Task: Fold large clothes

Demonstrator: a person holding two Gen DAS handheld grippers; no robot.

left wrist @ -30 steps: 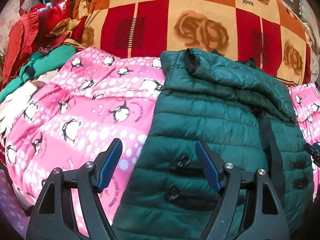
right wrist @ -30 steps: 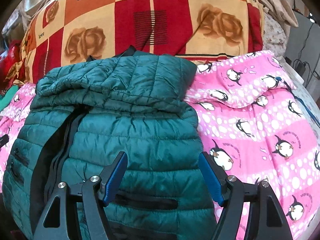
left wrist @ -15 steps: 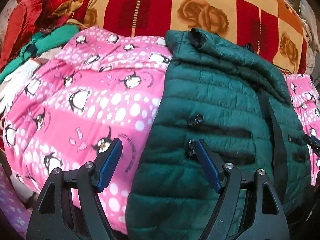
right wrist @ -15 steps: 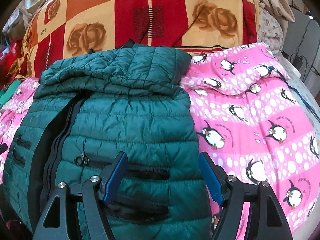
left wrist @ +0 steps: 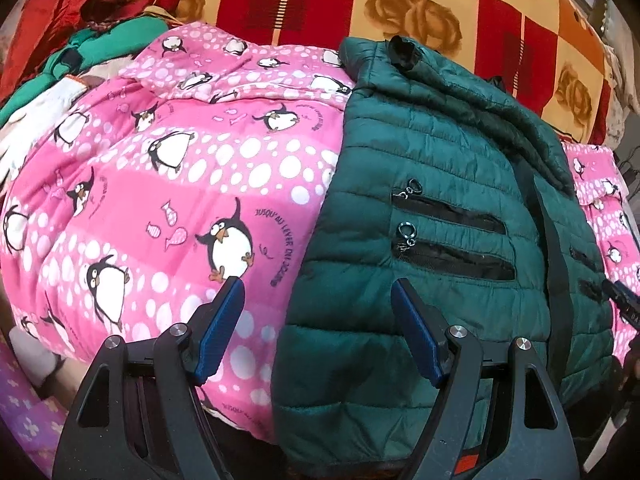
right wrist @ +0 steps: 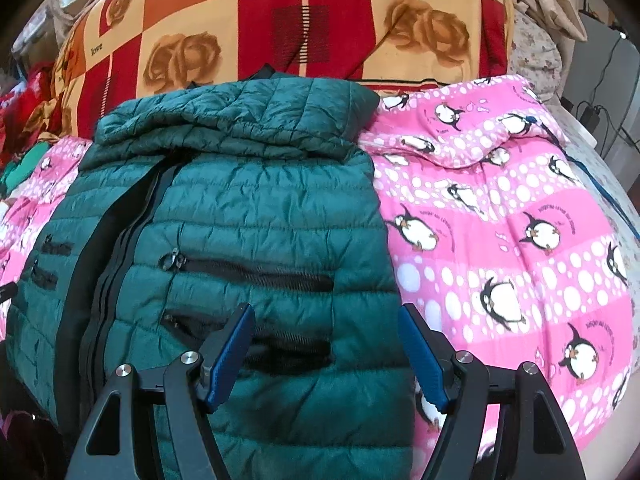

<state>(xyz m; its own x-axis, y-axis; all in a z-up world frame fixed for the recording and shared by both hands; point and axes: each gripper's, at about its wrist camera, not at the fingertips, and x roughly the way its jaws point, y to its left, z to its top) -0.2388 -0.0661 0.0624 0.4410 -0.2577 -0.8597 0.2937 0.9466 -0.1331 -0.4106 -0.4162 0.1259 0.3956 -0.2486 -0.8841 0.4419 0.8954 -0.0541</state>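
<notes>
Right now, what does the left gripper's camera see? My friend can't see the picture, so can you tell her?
A puffy dark green jacket lies on a pink penguin blanket, its two zip pockets showing. The open left gripper hovers over the jacket's near edge, holding nothing. Behind is a red and orange rose-patterned blanket.

Jacket (left wrist: pixel 432 184) (right wrist: pixel 248 208) on penguin blanket (left wrist: pixel 192 184) (right wrist: pixel 500 216); rose blanket (right wrist: pixel 304 24) (left wrist: pixel 400 8) behind; clothes pile (left wrist: pixel 72 48) far left.
</notes>
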